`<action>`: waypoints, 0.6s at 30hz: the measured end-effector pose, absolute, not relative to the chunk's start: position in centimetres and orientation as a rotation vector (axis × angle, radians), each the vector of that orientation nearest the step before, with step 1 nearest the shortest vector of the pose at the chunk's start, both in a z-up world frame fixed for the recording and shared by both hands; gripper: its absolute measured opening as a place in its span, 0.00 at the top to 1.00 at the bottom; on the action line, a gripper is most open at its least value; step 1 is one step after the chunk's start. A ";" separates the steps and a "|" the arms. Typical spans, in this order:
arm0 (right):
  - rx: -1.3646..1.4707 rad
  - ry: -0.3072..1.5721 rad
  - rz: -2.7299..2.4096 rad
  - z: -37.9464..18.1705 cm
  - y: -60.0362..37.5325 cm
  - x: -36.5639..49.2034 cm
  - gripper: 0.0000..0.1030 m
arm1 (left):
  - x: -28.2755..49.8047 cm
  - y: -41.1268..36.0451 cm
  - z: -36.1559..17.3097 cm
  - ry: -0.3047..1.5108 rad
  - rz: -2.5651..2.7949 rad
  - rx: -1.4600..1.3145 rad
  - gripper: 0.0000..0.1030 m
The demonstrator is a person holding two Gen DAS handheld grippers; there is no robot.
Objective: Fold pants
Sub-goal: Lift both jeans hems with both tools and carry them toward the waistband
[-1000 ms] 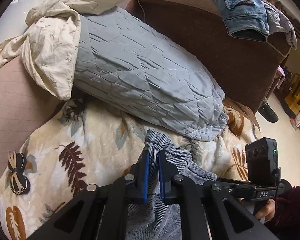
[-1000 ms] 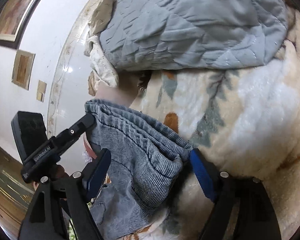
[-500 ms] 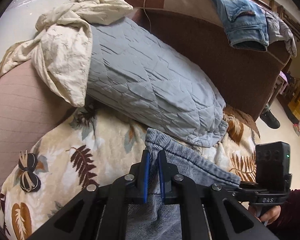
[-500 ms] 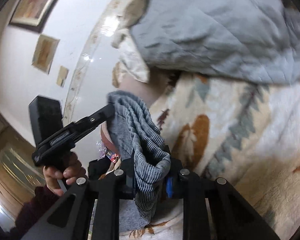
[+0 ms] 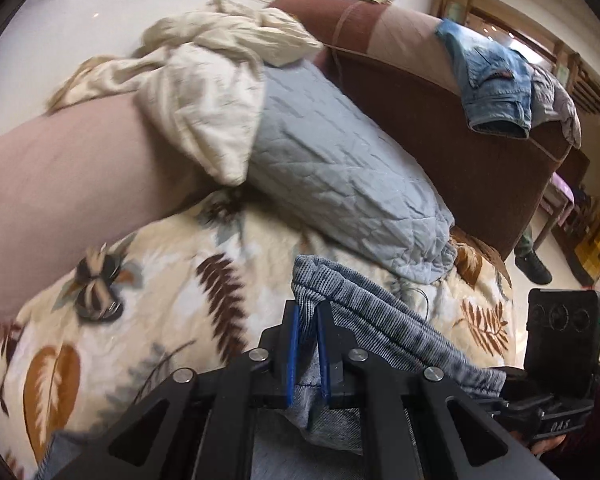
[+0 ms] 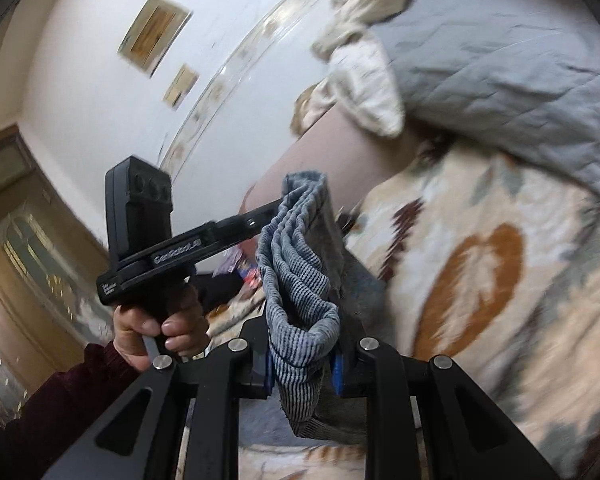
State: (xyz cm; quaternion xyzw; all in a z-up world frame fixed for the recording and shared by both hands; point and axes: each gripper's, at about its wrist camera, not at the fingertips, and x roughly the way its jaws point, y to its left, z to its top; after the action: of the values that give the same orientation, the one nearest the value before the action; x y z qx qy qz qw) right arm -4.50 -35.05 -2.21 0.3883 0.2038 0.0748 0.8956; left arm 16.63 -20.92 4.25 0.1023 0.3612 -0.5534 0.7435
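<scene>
Lifted since a second ago: both grippers up and away from the leaf-print blanket point(image 5: 148, 320), the right one rolled so that wall and framed pictures point(image 6: 156, 36) fill the left of its view. Closed since then too: right gripper point(image 6: 302, 364), then spread wide around the waistband, now pinched on a bunched fold of the grey ribbed pants point(image 6: 296, 292), blue pads pressing the cloth from both sides. Left gripper point(image 5: 308, 350) clamped narrow on another stretch of the same waistband, pants point(image 5: 380, 328) stretched from its pads toward the lower right, where the other tool's black body sits. Waistband held in the air between the two tools, just above the blanket, rest of the garment hanging below both sets of fingers. Left hand point(image 6: 160, 320) wrapped round its handle, dark red sleeve point(image 6: 52, 412) below it. Behind: grey quilted cover point(image 5: 340, 168), cream cloth point(image 5: 204, 92) bundled on its end, brown sofa back point(image 5: 440, 132) with blue jeans point(image 5: 492, 88) draped over the top. Strong blur in both views.
</scene>
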 end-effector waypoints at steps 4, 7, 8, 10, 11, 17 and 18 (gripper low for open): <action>0.740 0.522 0.178 -3.4 -30.9 -2.0 0.79 | 17.8 -16.8 1.5 0.832 -1.164 0.180 0.91; 0.718 0.600 0.198 -4.9 -28.7 -0.5 0.76 | 19.0 -13.7 -1.4 0.886 -1.095 0.138 0.87; 0.711 0.622 0.204 -5.4 -28.1 0.0 0.72 | 19.3 -13.0 -2.1 0.899 -1.073 0.132 0.87; 0.725 0.705 0.263 -6.8 -26.2 1.2 0.47 | 20.0 -11.2 -3.4 0.906 -0.979 0.133 0.87; 0.735 0.730 0.284 -7.3 -25.8 1.4 0.32 | 20.8 -9.7 -4.1 0.924 -0.921 0.111 0.87; 0.697 0.671 0.401 -6.1 -24.4 0.7 0.29 | 22.4 -2.7 -4.6 0.961 -0.788 -0.103 0.87; 0.715 0.659 0.394 -5.6 -24.7 0.8 0.29 | 22.1 -2.1 -4.3 0.959 -0.788 -0.127 0.87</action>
State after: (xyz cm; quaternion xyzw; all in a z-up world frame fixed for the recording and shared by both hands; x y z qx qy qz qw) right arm 0.76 -24.70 -5.64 0.3414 0.3144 0.1882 0.8655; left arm 22.13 -2.13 -4.32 -0.0595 0.4492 -0.3691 0.8115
